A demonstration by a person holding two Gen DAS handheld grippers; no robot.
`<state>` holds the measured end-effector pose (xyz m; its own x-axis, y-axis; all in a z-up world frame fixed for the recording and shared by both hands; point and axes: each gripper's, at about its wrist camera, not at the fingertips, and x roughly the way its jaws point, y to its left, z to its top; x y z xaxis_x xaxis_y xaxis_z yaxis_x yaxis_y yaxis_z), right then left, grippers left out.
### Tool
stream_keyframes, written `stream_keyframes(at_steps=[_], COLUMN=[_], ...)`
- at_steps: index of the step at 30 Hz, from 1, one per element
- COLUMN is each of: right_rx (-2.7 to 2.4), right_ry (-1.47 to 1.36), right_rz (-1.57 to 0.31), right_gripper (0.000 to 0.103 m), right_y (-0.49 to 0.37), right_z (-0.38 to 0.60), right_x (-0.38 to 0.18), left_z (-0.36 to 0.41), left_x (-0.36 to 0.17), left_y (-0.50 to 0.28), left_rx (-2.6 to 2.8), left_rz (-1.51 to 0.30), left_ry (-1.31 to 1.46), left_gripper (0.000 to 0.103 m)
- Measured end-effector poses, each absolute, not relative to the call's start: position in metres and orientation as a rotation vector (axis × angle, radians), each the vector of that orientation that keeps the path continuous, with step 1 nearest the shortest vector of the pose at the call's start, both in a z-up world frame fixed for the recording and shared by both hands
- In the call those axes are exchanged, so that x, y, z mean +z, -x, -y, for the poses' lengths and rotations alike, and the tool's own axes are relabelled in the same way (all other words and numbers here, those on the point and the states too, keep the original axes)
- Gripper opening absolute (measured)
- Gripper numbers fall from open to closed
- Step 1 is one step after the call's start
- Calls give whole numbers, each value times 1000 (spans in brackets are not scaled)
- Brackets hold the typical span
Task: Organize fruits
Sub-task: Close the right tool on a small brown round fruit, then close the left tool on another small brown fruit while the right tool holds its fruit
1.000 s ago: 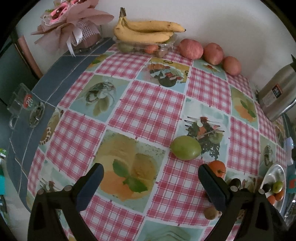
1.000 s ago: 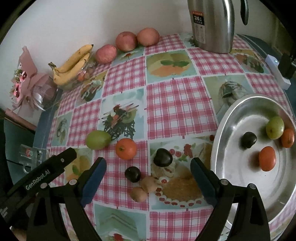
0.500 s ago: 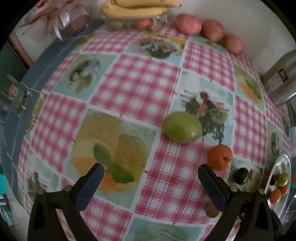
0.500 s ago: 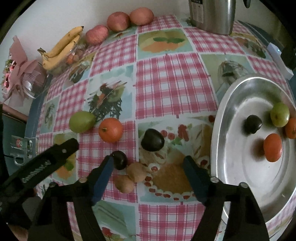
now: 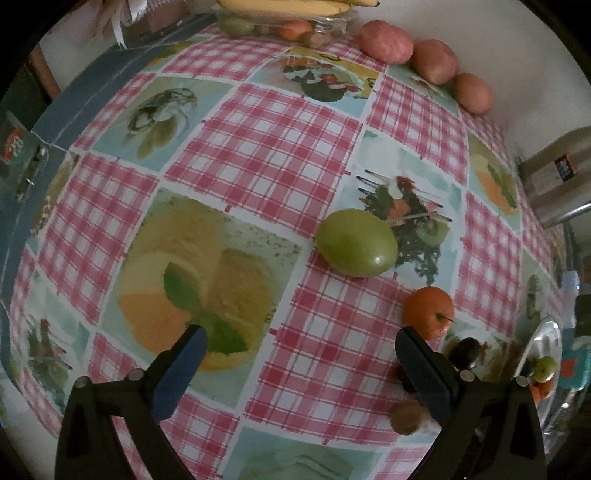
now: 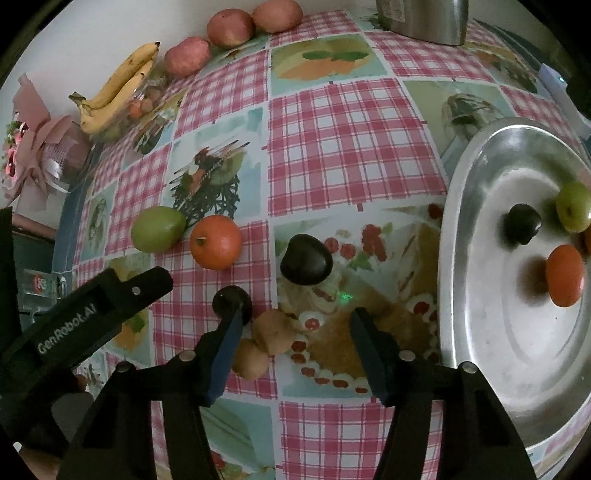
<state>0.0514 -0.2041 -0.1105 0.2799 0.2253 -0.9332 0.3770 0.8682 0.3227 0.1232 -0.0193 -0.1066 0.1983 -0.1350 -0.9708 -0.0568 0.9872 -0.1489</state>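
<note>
Loose fruit lies on the checked tablecloth: a green fruit, an orange, a large dark plum, a small dark plum and two brown kiwis. A steel tray at the right holds several fruits. My left gripper is open and empty, low over the cloth short of the green fruit. My right gripper is open and empty, with the kiwis between its fingers and its left fingertip in front of the small plum.
Bananas on a clear box, three red apples and a pink bouquet line the wall. A steel kettle stands at the back right. The table's blue edge runs along the left.
Both grippers have moved forward and down toward the fruit. The right gripper now straddles the kiwis. The left has closed in on the green fruit. Both stay open.
</note>
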Motion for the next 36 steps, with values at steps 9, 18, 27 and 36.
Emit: stream_keyframes(at_steps=[9, 18, 27, 36], right_rx=[-76, -46, -44, -122], right_ry=[-588, -600, -607, -586], right_rz=[-1303, -1315, -1294, -1208], right_gripper=[45, 29, 26, 26], right_y=[-50, -52, -50, -42], right_z=[201, 196, 199, 219], right_x=[-112, -115, -109, -83], left_z=[21, 12, 12, 22], left_x=[-97, -86, -83, -78], left_y=[-120, -116, -116, -115], left_rx=[-80, -91, -101, -145], left_rz=[-1363, -1352, -1349, -1311], left_ry=[214, 238, 243, 195], left_gripper=[103, 103, 103, 103])
